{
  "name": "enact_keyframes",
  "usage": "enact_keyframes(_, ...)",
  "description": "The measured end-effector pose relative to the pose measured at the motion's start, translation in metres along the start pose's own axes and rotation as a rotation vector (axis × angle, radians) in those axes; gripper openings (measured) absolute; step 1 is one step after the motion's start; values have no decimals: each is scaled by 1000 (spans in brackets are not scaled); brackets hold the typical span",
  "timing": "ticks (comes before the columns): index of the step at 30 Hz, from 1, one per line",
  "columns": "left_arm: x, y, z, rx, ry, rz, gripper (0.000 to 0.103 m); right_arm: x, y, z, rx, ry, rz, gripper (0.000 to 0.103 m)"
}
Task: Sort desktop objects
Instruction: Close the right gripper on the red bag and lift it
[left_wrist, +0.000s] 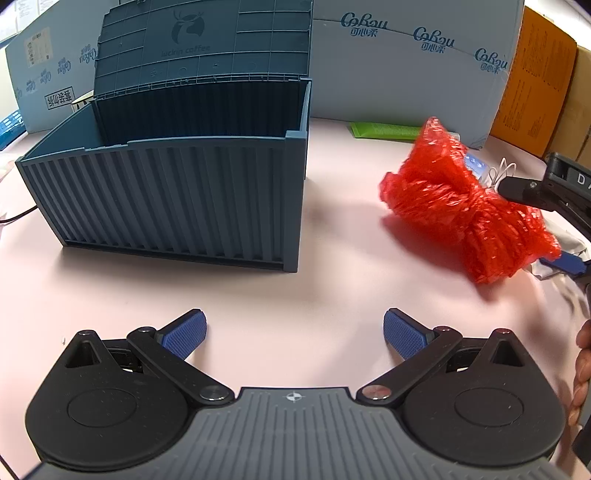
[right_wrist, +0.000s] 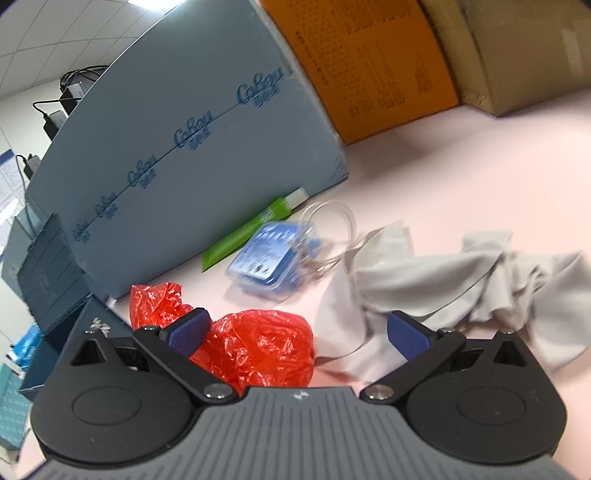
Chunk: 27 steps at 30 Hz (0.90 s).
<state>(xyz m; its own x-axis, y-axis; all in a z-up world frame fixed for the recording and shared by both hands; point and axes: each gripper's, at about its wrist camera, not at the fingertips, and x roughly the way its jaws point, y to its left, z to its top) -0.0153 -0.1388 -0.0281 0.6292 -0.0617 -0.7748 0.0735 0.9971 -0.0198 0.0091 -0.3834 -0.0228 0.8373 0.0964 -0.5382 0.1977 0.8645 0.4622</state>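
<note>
A crumpled red plastic bag (left_wrist: 461, 206) lies on the pink table right of an open dark blue container box (left_wrist: 173, 199). My left gripper (left_wrist: 294, 334) is open and empty, low over the table in front of the box. My right gripper (right_wrist: 298, 334) is open, and the red bag (right_wrist: 258, 347) sits between its fingers, against the left pad (right_wrist: 190, 332). The right gripper also shows at the right edge of the left wrist view (left_wrist: 554, 206), beside the bag. A grey cloth (right_wrist: 461, 284), a blue packet (right_wrist: 269, 258) and a green packet (right_wrist: 247, 232) lie beyond.
A large blue-grey carton (right_wrist: 177, 155) stands along the back, with orange (right_wrist: 369, 62) and brown (right_wrist: 524, 48) cartons to its right. A clear loop of wire (right_wrist: 332, 229) lies by the blue packet. The box's lid (left_wrist: 203, 40) stands upright behind it.
</note>
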Motion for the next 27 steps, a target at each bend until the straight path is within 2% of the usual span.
enact_keyframes(10,-2,4,-4,10,-3,11,103,-21,-28,16,43,-105,-186,103)
enact_keyframes(14,-4,2,-4,12,-2,11,103,-23,-24,13,23,-100,-164,103)
enact_keyframes(20,-4,6,-4,5,-2,7,103,-30,-8,13,-27,-148,-91,103)
enact_keyframes(23,-3,6,-3,3,-2,6,103,-26,-2,14,-34,-137,-18,103)
enact_keyframes(27,-3,6,-3,0,-4,2,103,-21,5,11,-49,-106,24,103)
